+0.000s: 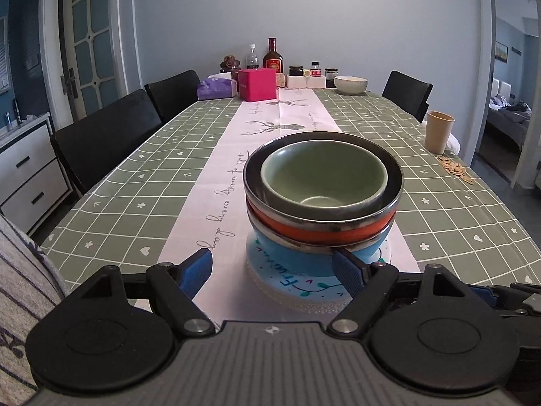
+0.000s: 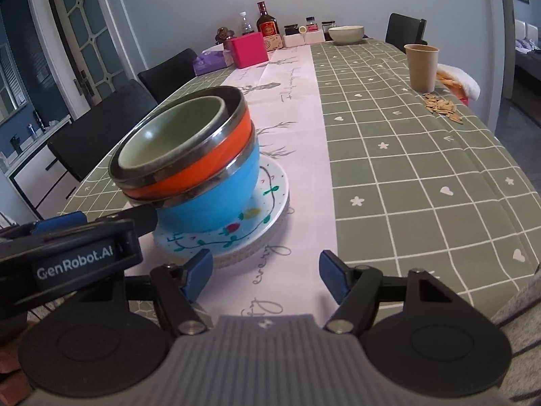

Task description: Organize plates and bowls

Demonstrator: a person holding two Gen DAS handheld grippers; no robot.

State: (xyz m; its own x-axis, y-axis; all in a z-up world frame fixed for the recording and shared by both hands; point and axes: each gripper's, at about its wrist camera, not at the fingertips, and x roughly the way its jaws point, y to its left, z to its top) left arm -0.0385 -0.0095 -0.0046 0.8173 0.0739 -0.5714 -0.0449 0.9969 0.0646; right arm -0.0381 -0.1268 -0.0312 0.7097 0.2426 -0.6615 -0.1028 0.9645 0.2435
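Already the bowls (image 1: 323,199) sit nested, green in orange in blue, on the painted plate (image 2: 270,182) at centre frame on the table (image 2: 422,169). Both the left gripper (image 1: 274,270) and right gripper (image 2: 267,275) hang spread and empty; the stacking looks nearly done, and next probably means fetching the white bowl (image 1: 350,84) at upper right.

green bowl (image 1: 324,172) nested in orange bowl (image 1: 321,231), blue bowl (image 2: 209,203), painted plate (image 2: 270,196)
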